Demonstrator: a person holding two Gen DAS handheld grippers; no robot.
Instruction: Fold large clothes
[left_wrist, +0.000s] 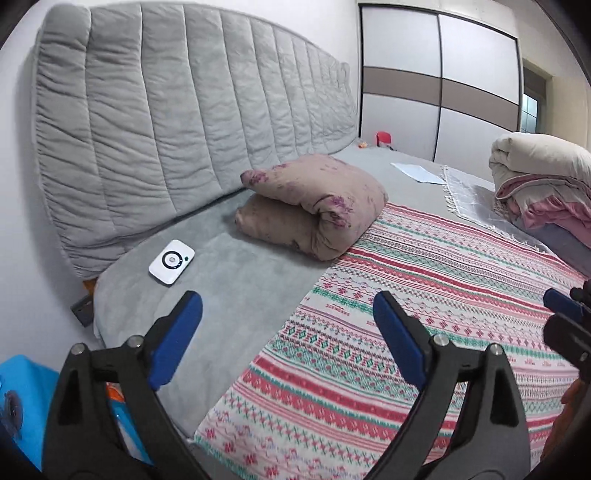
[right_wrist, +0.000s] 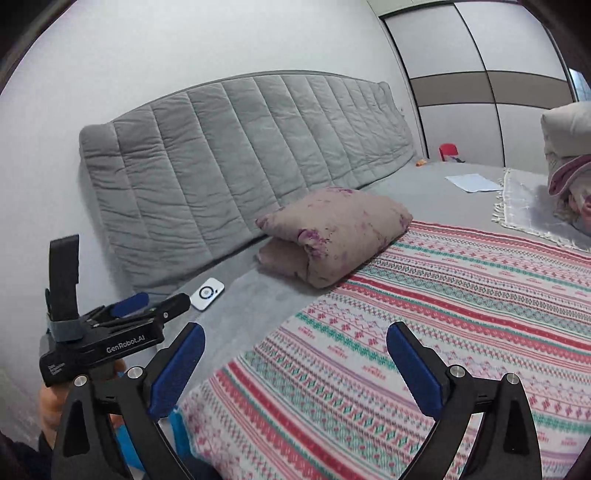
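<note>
Cloth (left_wrist: 424, 291), striped and patterned, lies spread flat on the bed (left_wrist: 236, 273) beneath both tongs; no fold made, all folding left. My left gripper (left_wrist: 288, 332) and right gripper (right_wrist: 295, 365) hover spread wide, empty. Folded pillow (left_wrist: 314, 203) beyond.
</note>
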